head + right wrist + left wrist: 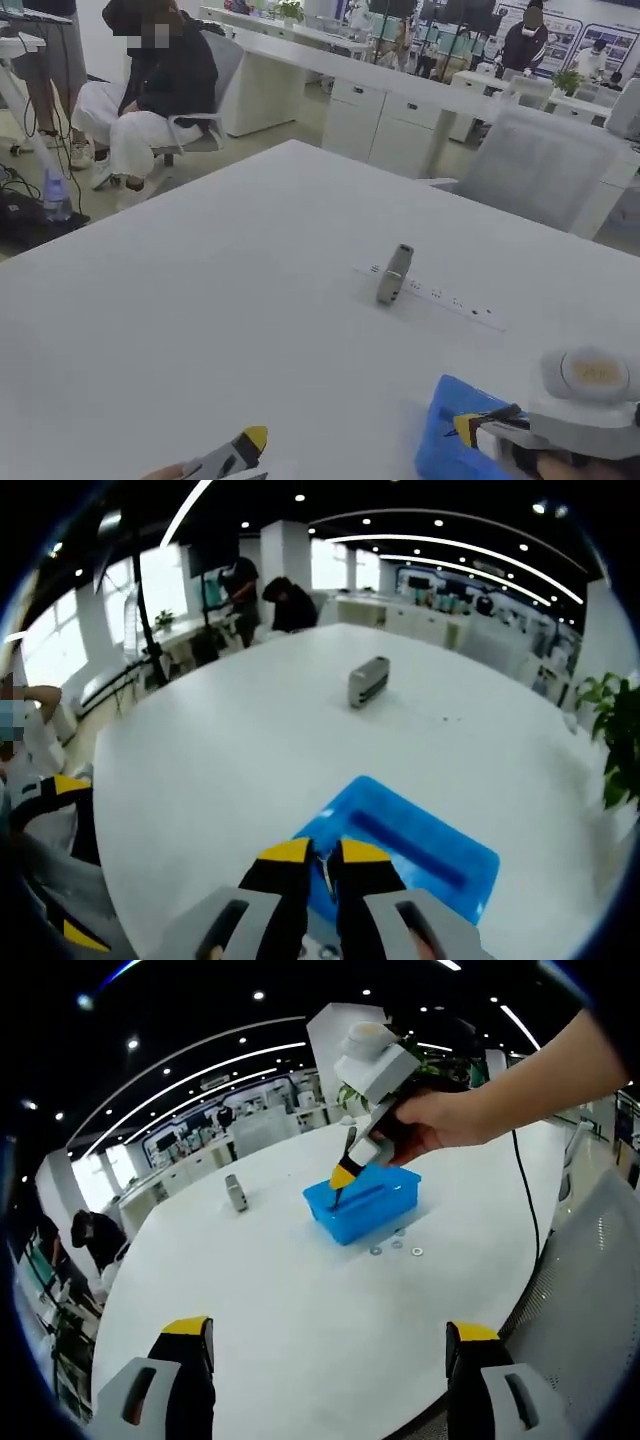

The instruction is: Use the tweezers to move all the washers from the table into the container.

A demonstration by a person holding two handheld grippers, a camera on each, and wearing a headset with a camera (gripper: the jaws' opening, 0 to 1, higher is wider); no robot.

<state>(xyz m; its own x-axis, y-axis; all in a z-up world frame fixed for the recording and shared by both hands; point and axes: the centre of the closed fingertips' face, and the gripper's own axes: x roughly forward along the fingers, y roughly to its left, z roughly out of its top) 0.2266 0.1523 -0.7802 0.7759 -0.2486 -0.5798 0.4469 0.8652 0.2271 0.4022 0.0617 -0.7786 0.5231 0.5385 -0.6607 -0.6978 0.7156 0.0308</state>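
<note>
A few washers (397, 1244) are lying on the table (300, 1300) just beside the blue container (372, 1205), on the side facing the left gripper, so not in it. The tweezers (325, 875) are pinched in the right gripper (323, 852), whose jaws are squeezed down on them, with the tips pointing into the container. A hand (420, 1125) holds that gripper tilted over the box. The left gripper (327, 1328) hangs over bare table with its jaws wide apart and nothing between them. Further off, a small grey device (393, 273) stands by a power strip (440, 297).
</note>
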